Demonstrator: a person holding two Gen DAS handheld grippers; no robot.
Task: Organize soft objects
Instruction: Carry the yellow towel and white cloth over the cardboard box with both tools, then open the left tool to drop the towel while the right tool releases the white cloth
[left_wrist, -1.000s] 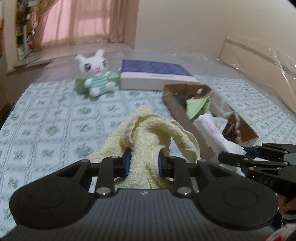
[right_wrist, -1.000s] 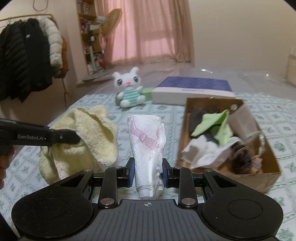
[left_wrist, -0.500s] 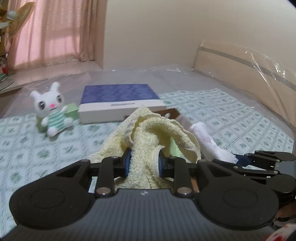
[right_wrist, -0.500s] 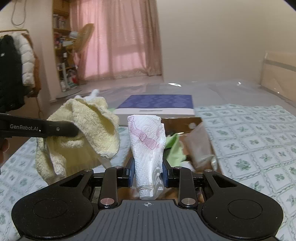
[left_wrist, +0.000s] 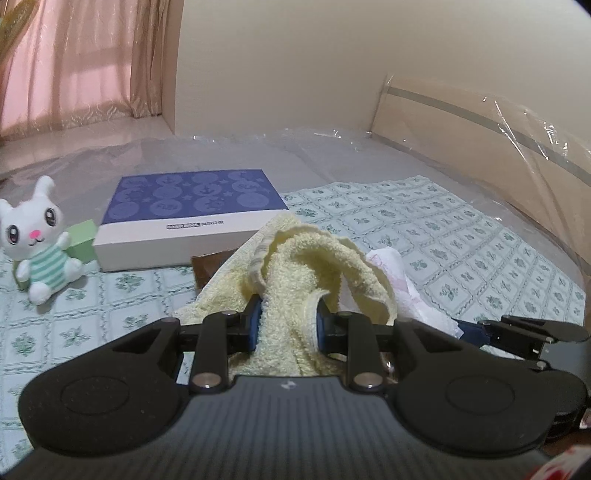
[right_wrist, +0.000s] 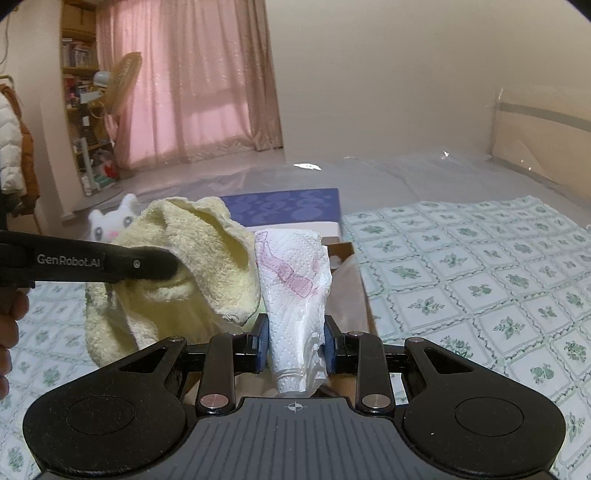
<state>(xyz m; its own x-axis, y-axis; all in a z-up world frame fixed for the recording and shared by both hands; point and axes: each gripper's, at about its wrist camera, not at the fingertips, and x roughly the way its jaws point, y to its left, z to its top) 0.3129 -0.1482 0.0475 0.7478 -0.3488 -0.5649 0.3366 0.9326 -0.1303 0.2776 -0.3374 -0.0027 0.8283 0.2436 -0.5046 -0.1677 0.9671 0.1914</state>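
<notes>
Far left in the left wrist view: white plush rabbit (left_wrist: 35, 236) in a striped green shirt, sitting upright on the bed's patterned sheet (left_wrist: 443, 236), a pale green block (left_wrist: 82, 240) touching its side. Just right of that, a flat white box with a blue patterned lid (left_wrist: 192, 210), lying on the bed. In front of the box, a sliver of brown cardboard box (left_wrist: 210, 267), mostly hidden behind cloth. Centre: left claw (left_wrist: 289, 325) clamped on a bunched yellow towel (left_wrist: 314, 266), blue pads pressed into the terry, folds raised above the fingers and hanging off the bed. Just right of the towel, touching it, a white paper towel with pink print (left_wrist: 402, 291). Lower right edge: right claw (left_wrist: 532, 332) seen side-on, black fingers level.

From the right wrist view, left edge: part of a hand (right_wrist: 11, 332) and the left claw's black finger reaching into the yellow towel. Rabbit's head peeking out behind the towel. Centre: right claw closed on the paper towel, which stands upright between the pads, held above the cardboard box. Farther right, bare patterned sheet, then clear plastic over the headboard (right_wrist: 535, 125).
</notes>
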